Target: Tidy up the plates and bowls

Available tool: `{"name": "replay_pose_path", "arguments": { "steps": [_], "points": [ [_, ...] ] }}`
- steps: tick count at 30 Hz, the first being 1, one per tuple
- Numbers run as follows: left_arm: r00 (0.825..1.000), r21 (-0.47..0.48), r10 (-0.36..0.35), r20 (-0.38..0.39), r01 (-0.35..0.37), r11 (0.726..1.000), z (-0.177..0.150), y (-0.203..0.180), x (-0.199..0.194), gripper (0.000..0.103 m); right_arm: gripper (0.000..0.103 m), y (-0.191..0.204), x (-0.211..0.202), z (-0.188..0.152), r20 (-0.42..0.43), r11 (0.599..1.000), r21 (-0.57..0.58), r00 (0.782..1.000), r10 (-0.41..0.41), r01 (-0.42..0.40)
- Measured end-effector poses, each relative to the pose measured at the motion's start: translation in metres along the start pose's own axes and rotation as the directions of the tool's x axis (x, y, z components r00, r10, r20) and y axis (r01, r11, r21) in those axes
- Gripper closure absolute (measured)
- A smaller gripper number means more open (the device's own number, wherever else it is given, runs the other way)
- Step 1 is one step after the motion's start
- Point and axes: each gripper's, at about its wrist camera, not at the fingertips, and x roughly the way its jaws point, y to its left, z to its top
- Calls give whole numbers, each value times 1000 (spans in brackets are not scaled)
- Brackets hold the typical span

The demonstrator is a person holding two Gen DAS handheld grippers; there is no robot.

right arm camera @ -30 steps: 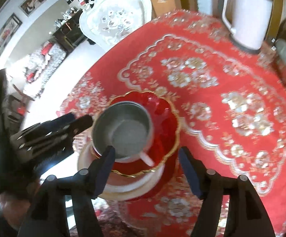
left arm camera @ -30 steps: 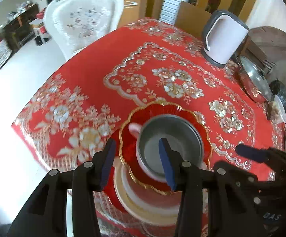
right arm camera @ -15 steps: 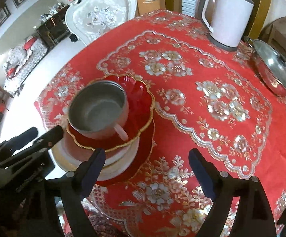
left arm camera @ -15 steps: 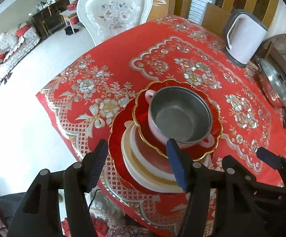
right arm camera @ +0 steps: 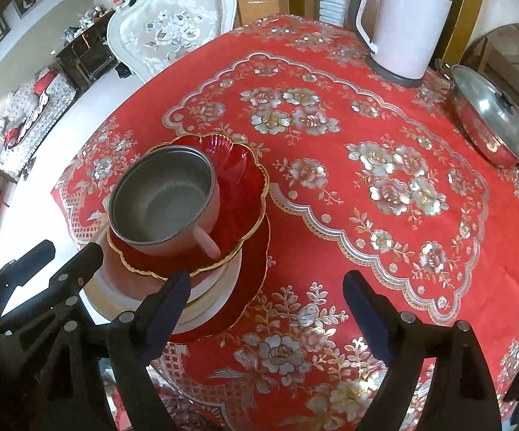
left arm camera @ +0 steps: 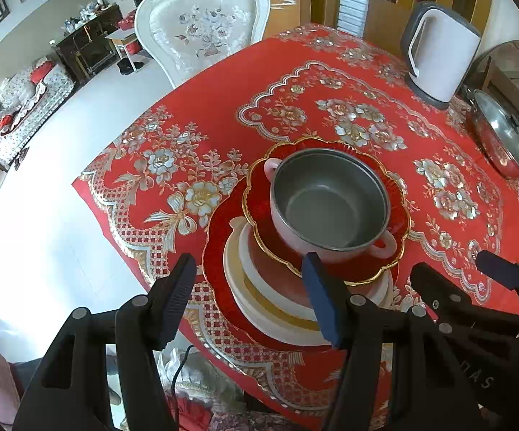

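A pink two-handled bowl (left arm camera: 327, 201) (right arm camera: 164, 201) with a steel lining tops a stack near the table's front corner. Under it lies a red gold-rimmed scalloped plate (left arm camera: 399, 212) (right arm camera: 245, 186), then white and cream dishes (left arm camera: 270, 305) (right arm camera: 209, 298), then a large red plate (left arm camera: 216, 251) (right arm camera: 256, 280). My left gripper (left arm camera: 248, 301) hangs open in front of the stack, holding nothing. My right gripper (right arm camera: 270, 309) is open and empty too, lower right of the stack. Each gripper shows at the edge of the other's view.
A white kettle (left arm camera: 439, 50) (right arm camera: 399, 21) stands at the table's far side. A lidded steel pan (left arm camera: 500, 136) (right arm camera: 489, 115) sits at the right edge. A white ornate chair (left arm camera: 202, 25) (right arm camera: 169, 25) is behind the table. Red floral cloth (right arm camera: 367, 179) covers the table.
Both grippers have pulled back and up from the stack, which now sits farther from the fingers. The bowl and plates have stayed where they were.
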Motion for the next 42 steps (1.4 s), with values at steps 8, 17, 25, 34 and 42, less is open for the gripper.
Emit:
{"name": "replay_pose_path", "arguments": {
  "steps": [8, 17, 25, 34, 42],
  "points": [
    [1000, 10, 12, 1, -12, 1000, 4, -2, 1, 42, 15, 1, 3, 2, -4, 1000, 0, 1000, 5, -5],
    [1000, 22, 25, 11, -25, 999, 4, -2, 1, 42, 15, 1, 6, 2, -10, 1000, -7, 1000, 17, -18],
    [1000, 20, -19, 9, 19, 1000, 3, 3, 0, 39, 15, 1, 4, 1, -5, 1000, -8, 1000, 24, -24],
    [1000, 72, -17, 18, 16, 997, -1, 2, -3, 28, 14, -3, 1, -1, 3, 1000, 3, 1000, 30, -30],
    [999, 94, -51, 5, 51, 994, -2, 5, -4, 28, 14, -3, -1, -1, 8, 1000, 1, 1000, 30, -30]
  ]
}}
